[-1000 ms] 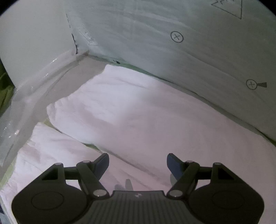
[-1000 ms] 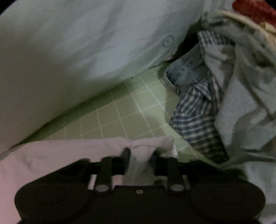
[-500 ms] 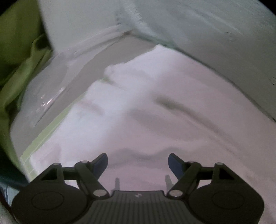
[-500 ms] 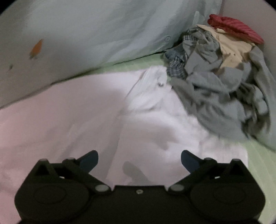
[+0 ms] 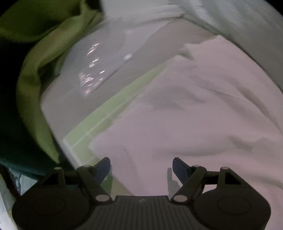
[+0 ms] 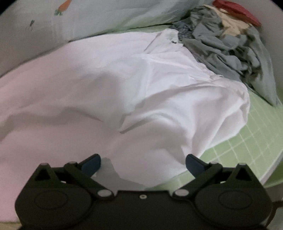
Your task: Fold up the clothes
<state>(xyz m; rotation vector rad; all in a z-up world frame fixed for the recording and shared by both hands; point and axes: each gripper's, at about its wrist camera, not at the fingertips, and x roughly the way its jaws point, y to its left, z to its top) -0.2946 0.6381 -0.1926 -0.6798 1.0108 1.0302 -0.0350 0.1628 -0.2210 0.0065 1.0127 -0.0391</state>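
The left tool (image 5: 141,165) has its two blue-tipped fingers spread wide apart with nothing between them, hanging just above the near part of a white garment (image 5: 203,109). The cloth lies rumpled and mostly flat in front of it, running away to the right and far side. Along the garment's left edge a strip of the green mat (image 5: 99,123) shows, and beyond that a grey, shiny surface with small glints, too blurred to name. Further left hangs a fold of green fabric (image 5: 33,74). A pale sheet (image 5: 247,23) rises behind the garment on the far right.

The right tool (image 6: 143,162) is likewise spread wide, gripping nothing, poised over the near hem of the same white garment (image 6: 141,85). From this side the garment covers most of the worktop, with a folded-over flap and seams across its right half and a small dark button or snap near its far corner. Its right edge drapes onto the green gridded mat (image 6: 247,141), which reaches the worktop's near right edge. Touching the garment's far right corner is a heap of unfolded clothes (image 6: 230,46): grey pieces, a checked one, a tan one and a red one (image 6: 237,8) on top. Behind stands a pale printed sheet (image 6: 109,16).
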